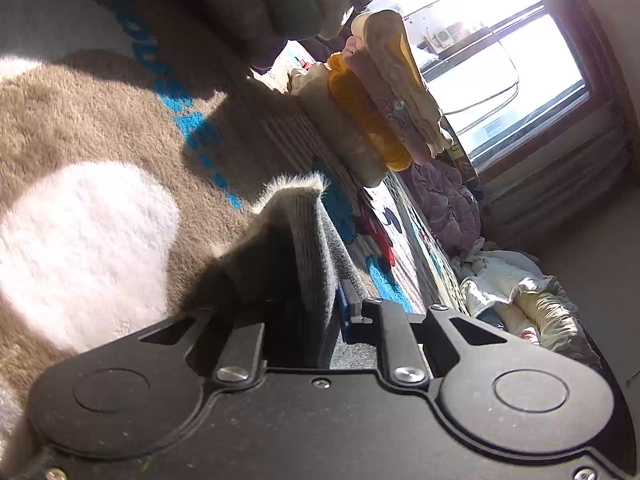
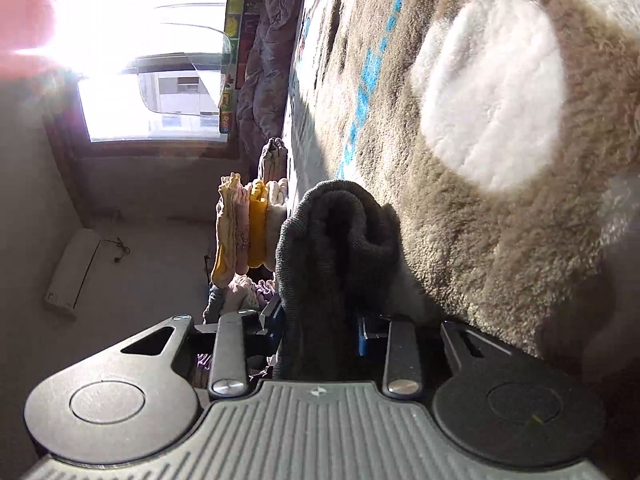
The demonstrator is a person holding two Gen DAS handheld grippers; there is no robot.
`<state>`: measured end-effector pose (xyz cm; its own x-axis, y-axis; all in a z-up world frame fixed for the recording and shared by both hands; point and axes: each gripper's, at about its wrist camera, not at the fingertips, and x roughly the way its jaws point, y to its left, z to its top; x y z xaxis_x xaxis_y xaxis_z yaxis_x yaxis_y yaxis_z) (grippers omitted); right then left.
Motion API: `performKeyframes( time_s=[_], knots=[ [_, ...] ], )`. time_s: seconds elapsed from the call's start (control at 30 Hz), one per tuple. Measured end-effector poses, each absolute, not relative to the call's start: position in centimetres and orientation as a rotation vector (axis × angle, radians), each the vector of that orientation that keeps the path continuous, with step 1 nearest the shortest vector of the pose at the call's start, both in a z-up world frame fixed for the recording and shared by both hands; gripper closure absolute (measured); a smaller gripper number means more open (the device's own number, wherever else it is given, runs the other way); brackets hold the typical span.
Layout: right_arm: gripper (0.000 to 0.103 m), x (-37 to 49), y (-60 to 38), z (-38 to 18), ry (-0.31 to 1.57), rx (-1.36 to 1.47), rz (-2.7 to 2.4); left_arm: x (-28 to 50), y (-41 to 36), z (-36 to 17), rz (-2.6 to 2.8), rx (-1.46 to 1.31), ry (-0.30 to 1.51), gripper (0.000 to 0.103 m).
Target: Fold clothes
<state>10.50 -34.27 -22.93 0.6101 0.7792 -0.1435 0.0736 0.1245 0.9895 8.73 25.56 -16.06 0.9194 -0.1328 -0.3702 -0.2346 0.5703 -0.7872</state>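
A tan fleece garment [image 1: 120, 128] with white patches and blue lettering fills the left wrist view and lies spread beside both grippers. Its grey ribbed hem [image 1: 308, 232] with a furry edge stands up between the jaws of my left gripper [image 1: 304, 304], which is shut on it. In the right wrist view the same fleece [image 2: 480, 160] runs along the right side. A bunched dark grey knit edge [image 2: 336, 232] sits between the blue pads [image 2: 366, 336] of my right gripper [image 2: 320, 320], which grips it. The fabric hides the fingertips of both grippers.
A stack of folded clothes [image 1: 372, 120] in cream, orange and pink stands on the patterned mat [image 1: 400, 220], also seen as a stack [image 2: 248, 232]. A purple quilted jacket [image 1: 444, 204] and a pale clothes heap [image 1: 520, 300] lie beyond. A bright window [image 1: 500, 60] glares.
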Motion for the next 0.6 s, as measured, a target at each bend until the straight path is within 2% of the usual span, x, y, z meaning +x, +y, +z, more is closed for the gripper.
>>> performKeyframes(
  time_s=[0.23, 0.4, 0.5, 0.6],
  knots=[
    [0.078, 10.0, -33.7, -21.5, 0.705, 1.308, 0.622, 8.7, 25.8, -16.2, 0.053, -0.98, 0.416, 0.087],
    [0.078, 9.9, -34.1, -19.7, 0.603, 1.255, 0.629, 8.8, 26.0, -16.3, 0.045, -0.988, 0.417, 0.087],
    [0.077, 10.6, -34.3, -20.3, 0.653, 1.282, 0.645, 8.8, 25.9, -15.9, 0.056, -0.98, 0.432, 0.087],
    [0.075, 10.9, -34.5, -21.0, 0.708, 1.283, 0.611, 8.3, 24.4, -13.7, 0.066, -0.86, 0.479, 0.087]
  ],
)
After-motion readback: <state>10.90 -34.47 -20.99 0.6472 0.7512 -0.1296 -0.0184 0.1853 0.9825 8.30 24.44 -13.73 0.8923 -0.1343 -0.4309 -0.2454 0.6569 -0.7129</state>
